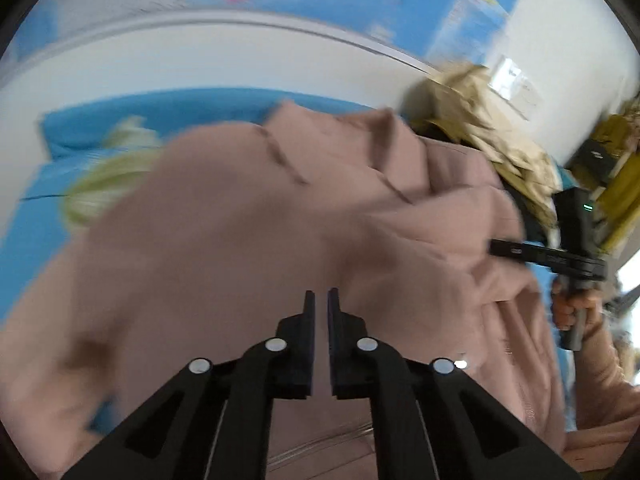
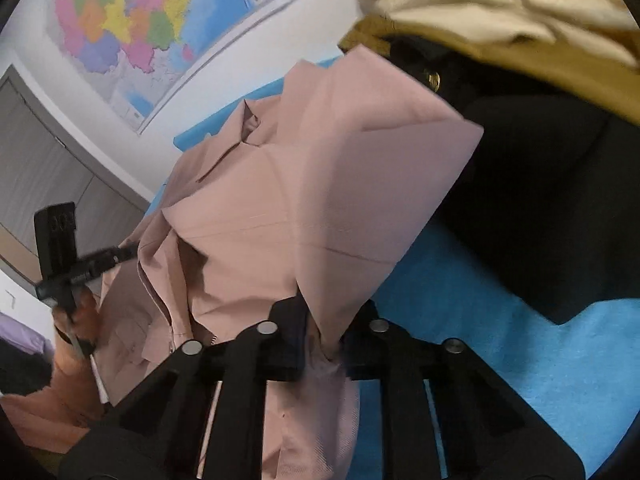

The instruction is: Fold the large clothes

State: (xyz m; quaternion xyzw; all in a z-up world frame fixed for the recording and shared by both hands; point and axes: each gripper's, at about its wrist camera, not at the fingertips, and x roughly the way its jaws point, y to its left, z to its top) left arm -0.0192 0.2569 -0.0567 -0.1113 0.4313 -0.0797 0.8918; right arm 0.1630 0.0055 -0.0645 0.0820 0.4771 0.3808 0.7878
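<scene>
Item: pink jacket (image 2: 256, 216) mid-fold on our blue surface (image 2: 500, 360); right hand-held gripper (image 2: 320, 344) pinches its edge, left hand-held gripper (image 1: 321, 300) nearly closed, empty; next, we likely lay that flap across.

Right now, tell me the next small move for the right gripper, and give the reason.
Probably carry the pinched fold across toward the collar. The right gripper is shut on a raised flap of the pink jacket, which stands up off the blue cover. The left gripper looks closed with nothing visibly between its fingers.

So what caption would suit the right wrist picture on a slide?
Right gripper shut on a fold of the pink jacket, lying on a blue cover.
</scene>
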